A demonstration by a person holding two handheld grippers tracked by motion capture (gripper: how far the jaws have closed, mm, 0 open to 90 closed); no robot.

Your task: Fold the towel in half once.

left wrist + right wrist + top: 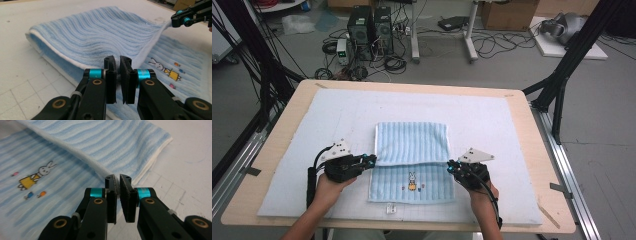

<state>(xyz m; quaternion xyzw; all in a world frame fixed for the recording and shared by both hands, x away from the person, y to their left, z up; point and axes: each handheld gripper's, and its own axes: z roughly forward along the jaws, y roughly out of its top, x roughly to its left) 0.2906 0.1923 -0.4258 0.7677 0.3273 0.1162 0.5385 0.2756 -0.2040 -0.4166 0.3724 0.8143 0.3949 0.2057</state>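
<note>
A light blue striped towel (412, 145) lies in the middle of the white mat, its upper layer folded over the lower one. The lower layer bears a small rabbit picture (412, 181). My left gripper (372, 161) is shut on the left corner of the folded layer's white hem (75, 63), which is lifted slightly. My right gripper (450, 167) is shut on the right corner of that same hem (100, 171). In the left gripper view the jaws (117, 68) pinch the cloth, and the right gripper (175, 20) holds the far corner. The right gripper view shows its jaws (117, 187) closed on the hem.
A white gridded mat (492, 130) covers most of the wooden table (542, 150). A small white tag (390, 208) lies near the front edge of the mat. Black frame posts (562, 75) stand at both sides; computers and cables (372, 35) sit on the floor beyond.
</note>
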